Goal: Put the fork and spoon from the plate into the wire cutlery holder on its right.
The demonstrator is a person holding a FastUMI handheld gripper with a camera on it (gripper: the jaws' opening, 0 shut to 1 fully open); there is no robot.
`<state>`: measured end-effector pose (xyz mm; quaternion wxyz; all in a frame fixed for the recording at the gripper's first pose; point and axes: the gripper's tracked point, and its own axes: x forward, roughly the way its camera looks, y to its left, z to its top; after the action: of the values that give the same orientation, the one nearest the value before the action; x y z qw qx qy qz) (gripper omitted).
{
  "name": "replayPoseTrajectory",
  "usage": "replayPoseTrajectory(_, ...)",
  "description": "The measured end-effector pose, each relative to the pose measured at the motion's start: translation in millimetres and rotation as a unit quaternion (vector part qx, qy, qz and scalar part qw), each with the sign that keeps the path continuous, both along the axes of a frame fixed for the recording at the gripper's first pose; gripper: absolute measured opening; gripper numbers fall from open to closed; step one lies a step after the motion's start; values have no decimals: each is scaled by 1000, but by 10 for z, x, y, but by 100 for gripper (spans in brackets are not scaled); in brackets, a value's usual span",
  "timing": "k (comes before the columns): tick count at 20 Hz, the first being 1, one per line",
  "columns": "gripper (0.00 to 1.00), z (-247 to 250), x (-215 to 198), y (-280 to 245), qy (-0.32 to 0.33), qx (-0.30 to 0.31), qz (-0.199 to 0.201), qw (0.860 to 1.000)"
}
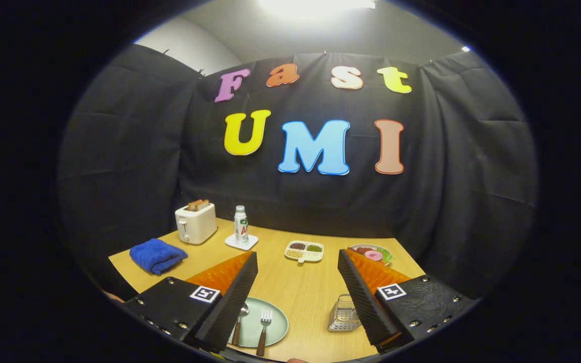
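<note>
A pale green plate (pixel 276 317) lies on the wooden table, low between my fingers and close to the left one. On it rest a fork (pixel 264 325) and a spoon (pixel 240 318), both with brown handles; the left finger covers part of the spoon. The wire cutlery holder (pixel 343 314) stands to the plate's right, partly behind the right finger. My gripper (pixel 298 264) hangs above the table, open wide, with nothing between its fingers.
Further back on the table (pixel 300 287) stand a white toaster (pixel 195 223) with toast, a bottle (pixel 241 225) on a white coaster, a blue cloth (pixel 157 255), a divided snack tray (pixel 304 251) and a plate of food (pixel 372 253).
</note>
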<state>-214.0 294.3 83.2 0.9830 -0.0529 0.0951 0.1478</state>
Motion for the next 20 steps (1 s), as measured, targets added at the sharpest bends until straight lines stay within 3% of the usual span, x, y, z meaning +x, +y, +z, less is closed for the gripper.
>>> replayPoseTrajectory(4, 98, -596, -135, 116, 86, -38, 36, 995)
replayPoseTrajectory(8, 97, -1236, -267, 163, 179, -80, 60, 979)
replayPoseTrajectory(16, 83, -2148, -634, -21, 370, -134, 56, 918)
replayPoseTrajectory(19, 81, -2293, -763, 11, 418, -140, 78, 894)
replayPoseTrajectory(20, 73, -2336, -769, 4, 424, -148, 80, 890)
